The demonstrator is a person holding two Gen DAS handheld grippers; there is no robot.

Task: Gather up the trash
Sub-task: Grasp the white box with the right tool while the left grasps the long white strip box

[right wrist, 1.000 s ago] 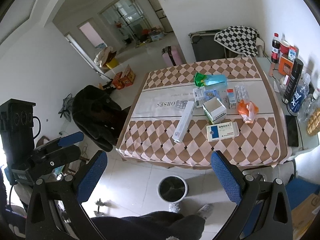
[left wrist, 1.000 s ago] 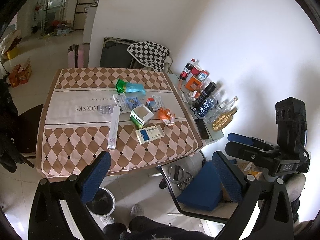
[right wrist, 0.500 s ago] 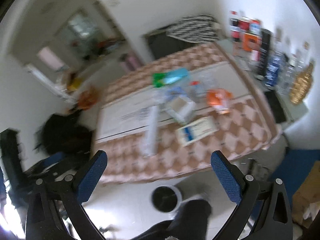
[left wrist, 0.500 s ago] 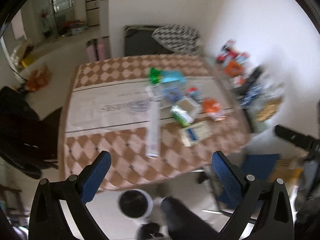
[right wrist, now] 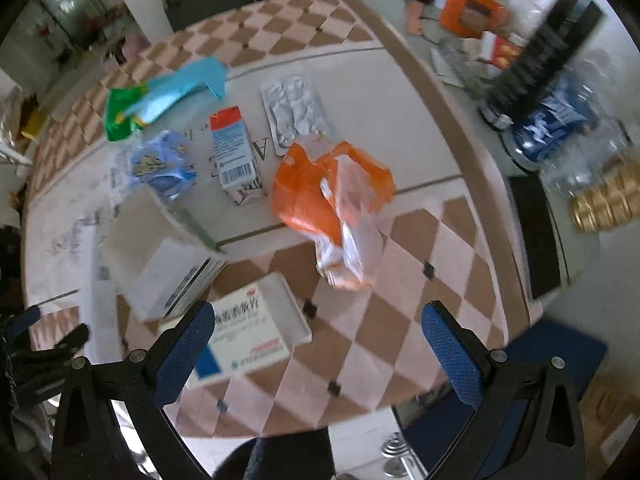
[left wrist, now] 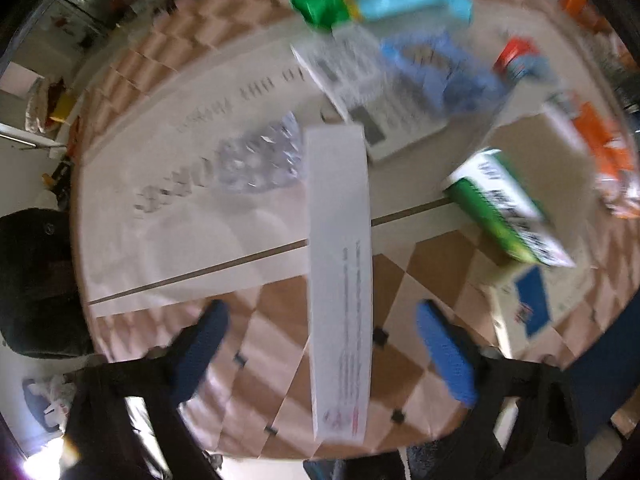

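- Left wrist view: the left gripper hangs over the long white box on the checked tablecloth, jaws closing, blue pads either side of it but not yet touching.
- Right wrist view: the right gripper is spread wide and empty, near the orange bag and the blue-and-white carton.
- Judged step: the reach for the first pickup; next, settle lower and pinch the box across its narrow width.

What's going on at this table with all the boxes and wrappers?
A person is clearing trash with a gripper in each hand. The left gripper hangs over a long white box, jaws closing but not touching it. The right gripper is open above the tablecloth, near an orange bag. Nothing is picked up yet.
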